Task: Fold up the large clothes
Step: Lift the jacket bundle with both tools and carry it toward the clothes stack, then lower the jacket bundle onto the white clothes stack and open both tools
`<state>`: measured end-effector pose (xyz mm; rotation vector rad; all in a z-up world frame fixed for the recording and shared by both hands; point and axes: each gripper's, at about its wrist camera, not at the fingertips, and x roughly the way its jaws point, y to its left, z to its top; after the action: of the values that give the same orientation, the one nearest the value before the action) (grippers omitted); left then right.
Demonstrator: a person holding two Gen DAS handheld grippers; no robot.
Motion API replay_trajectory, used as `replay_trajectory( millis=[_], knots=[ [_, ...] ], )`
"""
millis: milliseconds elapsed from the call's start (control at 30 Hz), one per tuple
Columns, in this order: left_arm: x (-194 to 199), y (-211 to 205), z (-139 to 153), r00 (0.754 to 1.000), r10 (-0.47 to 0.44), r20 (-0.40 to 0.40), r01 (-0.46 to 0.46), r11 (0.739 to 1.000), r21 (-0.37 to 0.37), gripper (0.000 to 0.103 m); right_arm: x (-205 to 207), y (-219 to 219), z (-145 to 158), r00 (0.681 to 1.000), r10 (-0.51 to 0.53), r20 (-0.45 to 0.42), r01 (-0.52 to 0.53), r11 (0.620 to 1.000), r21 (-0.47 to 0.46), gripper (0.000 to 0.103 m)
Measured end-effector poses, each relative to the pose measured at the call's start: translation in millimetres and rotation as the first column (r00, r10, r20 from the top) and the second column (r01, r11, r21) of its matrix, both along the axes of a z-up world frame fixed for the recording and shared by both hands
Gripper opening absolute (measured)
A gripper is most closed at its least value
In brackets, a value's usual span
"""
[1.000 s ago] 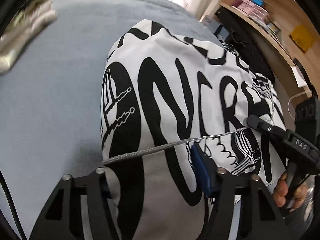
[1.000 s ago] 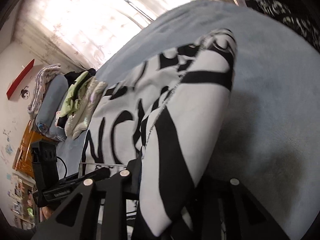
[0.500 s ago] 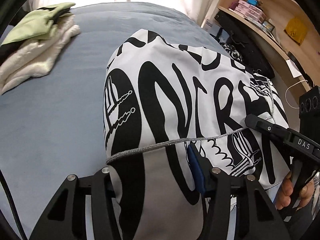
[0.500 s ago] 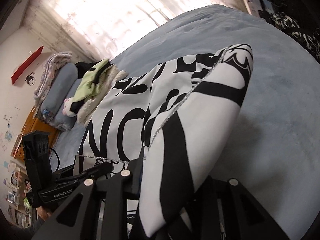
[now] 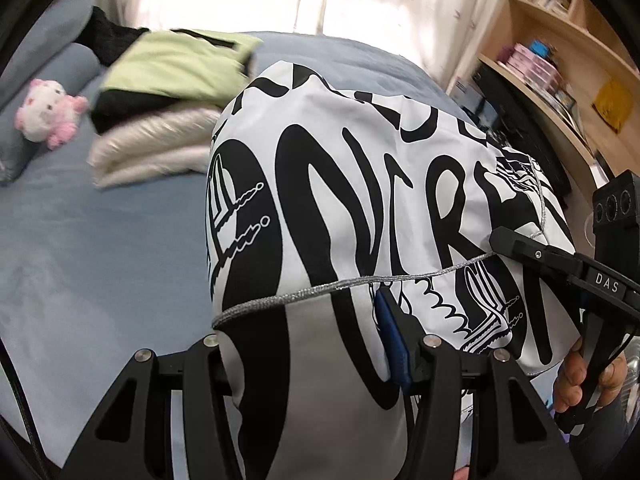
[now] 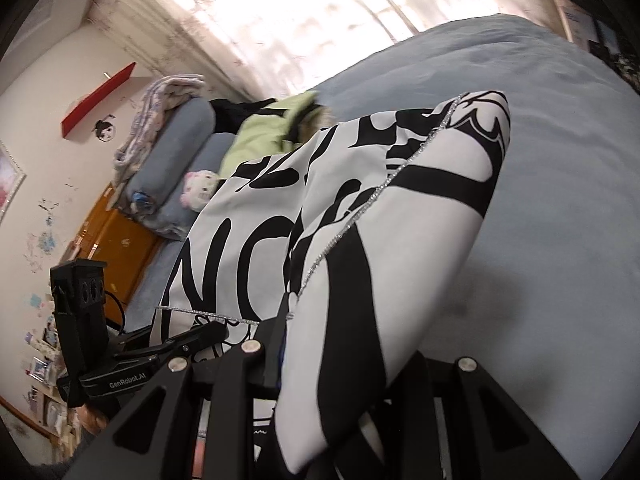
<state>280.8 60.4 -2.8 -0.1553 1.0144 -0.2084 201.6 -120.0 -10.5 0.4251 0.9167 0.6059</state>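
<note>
two gripper labels, "DAS" (image 5: 607,282), "GenRobot.AI" (image 6: 127,381), lettered garment (image 5: 360,184)

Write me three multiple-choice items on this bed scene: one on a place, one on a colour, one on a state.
1. Where does the plush toy lie?
A. on the wooden shelf
B. beside the grey pillow, left of the folded stack
C. on the printed garment

2. What colour is the top piece of the folded stack?
A. red
B. navy
C. light green

3. How is the printed garment held?
A. both tongs grip its edge
B. it lies flat, untouched
C. only a bare hand holds it

Answers:
1 B, the pink and white toy rests against the pillow.
2 C, the green piece tops the black and cream layers.
3 A, fabric runs between the left tongs and the right tongs.
</note>
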Motion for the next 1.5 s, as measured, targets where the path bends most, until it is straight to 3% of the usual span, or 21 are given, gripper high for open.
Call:
replay_trajectory(
  millis=[133,267,433,567,733,900,967,1067,1133,1300,1500],
  knots=[
    [30.2,51.1,30.9,0.999,0.033,0.029,-0.034,0.999,0.018,0.052,31.4,47.8,23.9,0.999,0.035,0.021,-0.036,0.999,0.022,0.025],
    [84.3,97.7,64.2,0.996,0.053,0.068,-0.055,0.998,0.039,0.052,81.9,98.1,53.7,0.997,0.058,0.059,-0.061,0.998,0.036,0.025],
    [167.4,158.6,94.7,0.991,0.076,0.108,-0.082,0.995,0.060,0.052,175.1,156.2,79.8,0.994,0.073,0.080,-0.080,0.992,0.096,0.025],
    [226.6,214.6,101.2,0.988,0.083,0.129,-0.092,0.994,0.065,0.052,252.0,196.9,85.1,0.990,0.087,0.107,-0.100,0.988,0.118,0.025],
    [309.0,263.6,80.8,0.989,0.079,0.125,-0.087,0.995,0.056,0.052,325.9,232.2,67.2,0.990,0.084,0.116,-0.100,0.986,0.135,0.025],
    [369.1,288.8,16.6,0.996,0.081,0.031,-0.083,0.994,0.067,0.054,379.6,251.5,6.3,0.996,0.086,0.034,-0.090,0.984,0.154,0.026],
    [377.6,297.1,-5.1,0.995,0.099,0.033,-0.101,0.994,0.052,0.067,391.0,251.8,-23.0,0.997,0.075,0.027,-0.078,0.987,0.137,0.029],
    [387.0,310.1,-25.7,0.993,0.114,0.032,-0.114,0.993,-0.012,0.078,401.9,243.3,-56.3,0.998,0.069,0.003,-0.069,0.986,0.153,0.039],
    [391.0,311.4,-35.4,0.994,0.108,0.026,-0.108,0.994,-0.009,0.082,404.2,240.1,-71.4,0.997,0.072,-0.001,-0.071,0.984,0.163,0.041],
    [392.4,322.8,-54.4,0.991,0.133,0.015,-0.132,0.991,-0.033,0.091,403.6,242.9,-79.3,0.997,0.075,0.013,-0.076,0.983,0.165,0.042],
    [386.4,325.2,-61.7,0.983,0.184,0.027,-0.184,0.983,-0.001,0.101,404.0,252.4,-74.6,0.997,0.075,0.029,-0.078,0.991,0.108,0.046]
  ],
)
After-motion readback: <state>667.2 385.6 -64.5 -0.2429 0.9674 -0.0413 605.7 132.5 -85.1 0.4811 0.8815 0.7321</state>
